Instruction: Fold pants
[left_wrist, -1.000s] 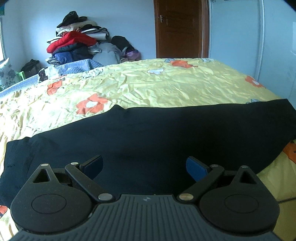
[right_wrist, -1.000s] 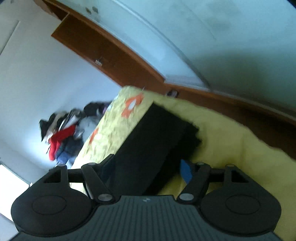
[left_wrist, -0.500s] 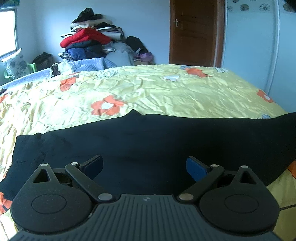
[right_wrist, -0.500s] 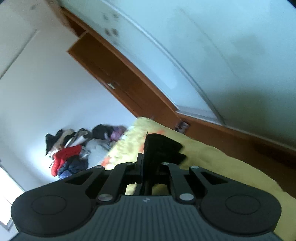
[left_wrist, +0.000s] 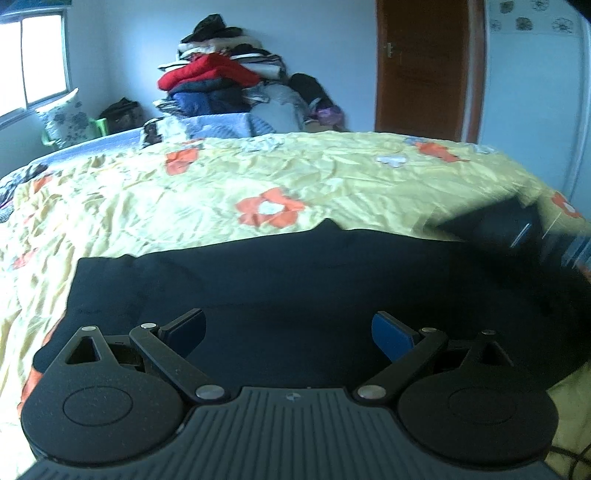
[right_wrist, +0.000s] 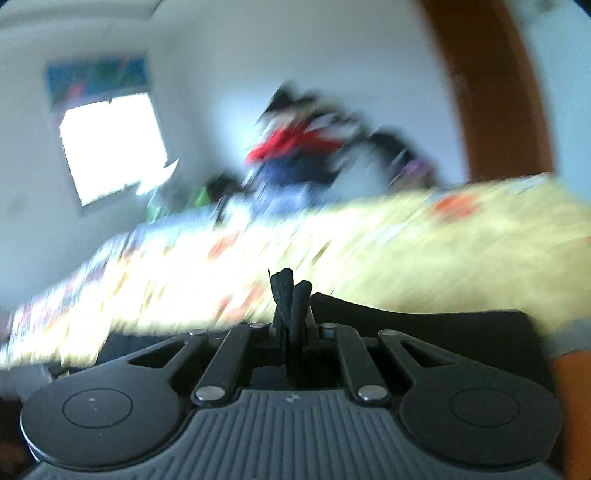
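Black pants (left_wrist: 295, 280) lie across the near part of a bed with a yellow flowered sheet (left_wrist: 258, 184). My left gripper (left_wrist: 288, 332) is open and empty, just above the middle of the pants. The right end of the pants is lifted and folding over at the right edge of the left wrist view (left_wrist: 498, 225). My right gripper (right_wrist: 290, 314) is shut on a pinched fold of the black pants (right_wrist: 284, 288); black cloth hangs behind the fingers. The right wrist view is blurred by motion.
A pile of clothes (left_wrist: 221, 81) stands against the far wall beyond the bed. A brown door (left_wrist: 424, 66) is at the back right, a window (left_wrist: 33, 66) at the left. A pillow (left_wrist: 62, 118) lies at the far left.
My right gripper, shut on the pants' end, has swung round and carried the cloth up and leftwards. The left gripper has stayed open over the pants and shifted slightly.
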